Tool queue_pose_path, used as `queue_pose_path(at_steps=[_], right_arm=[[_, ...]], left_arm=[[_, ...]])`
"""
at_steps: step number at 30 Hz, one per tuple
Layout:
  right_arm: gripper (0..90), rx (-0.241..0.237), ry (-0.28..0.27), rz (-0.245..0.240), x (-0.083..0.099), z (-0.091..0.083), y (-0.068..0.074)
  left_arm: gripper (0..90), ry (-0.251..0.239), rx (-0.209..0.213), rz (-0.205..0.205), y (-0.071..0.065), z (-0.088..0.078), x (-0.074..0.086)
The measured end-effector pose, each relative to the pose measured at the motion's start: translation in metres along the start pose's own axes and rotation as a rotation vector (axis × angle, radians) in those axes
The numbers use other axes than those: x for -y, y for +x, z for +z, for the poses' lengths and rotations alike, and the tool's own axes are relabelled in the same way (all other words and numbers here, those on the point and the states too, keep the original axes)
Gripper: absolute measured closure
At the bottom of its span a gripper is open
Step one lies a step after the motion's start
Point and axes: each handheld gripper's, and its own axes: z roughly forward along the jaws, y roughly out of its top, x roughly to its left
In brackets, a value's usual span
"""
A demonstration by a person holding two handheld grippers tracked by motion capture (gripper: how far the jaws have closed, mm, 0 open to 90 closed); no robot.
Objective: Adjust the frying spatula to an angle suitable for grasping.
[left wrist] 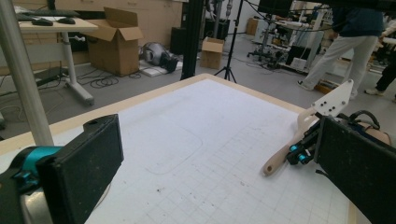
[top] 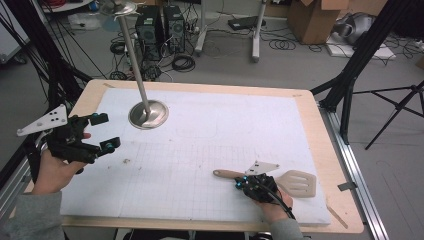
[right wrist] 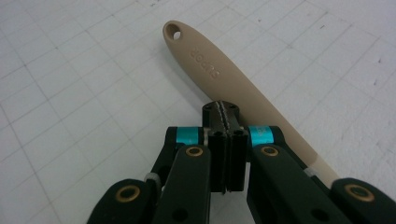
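right gripper (top: 240, 184): low over the white grid mat (top: 210, 150), near the front edge on the right side; jaws pressed flat together, nothing between them; in the right gripper view the closed tips (right wrist: 227, 122) sit right at the spatula handle — touching it or just above, cannot tell which
spatula (top: 280, 181): beige, lying flat on the mat; slotted blade to the right of the right hand, handle running left under the gripper; hole end of the handle (right wrist: 176, 33) sticks out past the jaw tips, embossed lettering facing up
left gripper (top: 102, 132): held up at the left edge of the table (top: 335, 165), well apart from the spatula; jaws wide apart, holding nothing — left gripper view looks between the two black pads (left wrist: 91, 163) across the mat to the right gripper (left wrist: 301, 154) and the handle (left wrist: 280, 161)
metal stand (top: 148, 114): round steel base on the mat at back left, thin pole tilting up toward the top; near the left gripper, not touching it
mat: faint rounded outline drawn in the middle; a few dark specks
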Motion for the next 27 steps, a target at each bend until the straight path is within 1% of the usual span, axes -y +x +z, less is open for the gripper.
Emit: queue_pose_path(at_steps=[5, 11, 14, 18, 20, 23, 27], right_arm=[[90.0, 0.017, 0.0, -0.001, -0.004, 0.005, 0.0], [90.0, 0.05, -0.024, 0.006, -0.012, 0.009, -0.004], [90.0, 0.062, -0.018, 0.014, -0.016, 0.012, -0.005], [90.0, 0.069, -0.009, 0.007, -0.019, 0.019, -0.005], [90.0, 0.081, -0.007, 0.003, -0.021, 0.021, -0.007], [90.0, 0.091, -0.009, 0.021, -0.024, 0.026, -0.01], [90.0, 0.106, -0.012, 0.057, -0.029, 0.031, -0.016]], left_arm=[[1.8, 0.001, -0.009, -0.002, 0.0, -0.003, 0.001], [1.8, 0.003, -0.019, -0.001, -0.002, -0.007, 0.002], [1.8, 0.005, -0.025, 0.001, -0.002, -0.009, 0.002], [1.8, 0.006, -0.035, -0.002, -0.003, -0.012, 0.004], [1.8, 0.008, -0.039, 0.0, -0.003, -0.014, 0.004], [1.8, 0.005, -0.045, -0.001, -0.003, -0.017, 0.004], [1.8, 0.005, -0.055, -0.004, -0.003, -0.021, 0.006]])
